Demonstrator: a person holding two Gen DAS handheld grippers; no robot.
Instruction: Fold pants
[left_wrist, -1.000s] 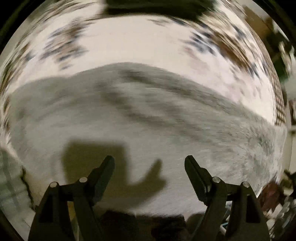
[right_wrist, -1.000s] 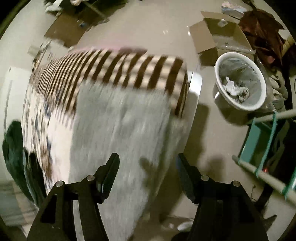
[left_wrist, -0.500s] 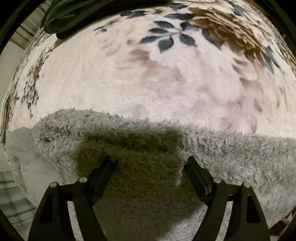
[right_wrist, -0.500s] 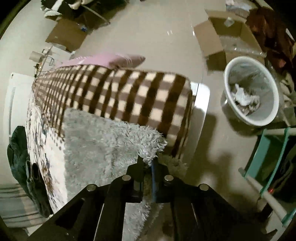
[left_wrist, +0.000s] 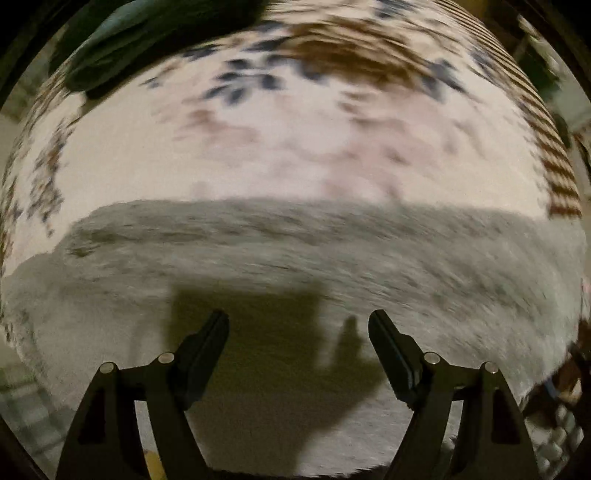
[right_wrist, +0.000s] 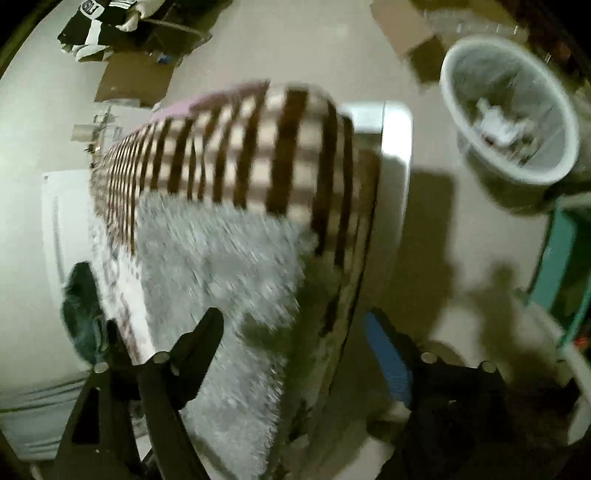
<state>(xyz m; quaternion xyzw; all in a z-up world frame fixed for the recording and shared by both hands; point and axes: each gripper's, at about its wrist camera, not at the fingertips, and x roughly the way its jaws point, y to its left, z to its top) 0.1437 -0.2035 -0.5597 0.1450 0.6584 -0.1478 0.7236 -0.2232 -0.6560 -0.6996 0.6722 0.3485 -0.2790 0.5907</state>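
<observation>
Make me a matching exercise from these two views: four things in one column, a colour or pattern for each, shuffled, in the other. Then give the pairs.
Things:
1. fluffy pants
2. blanket
3. bedcover
4. waste bin

Descriptions:
A. brown and cream check
B. white rim, crumpled paper inside
C. pale with dark leaf print
D. shaggy grey

Pairs: 1-D, 2-C, 3-A, 4-B
</observation>
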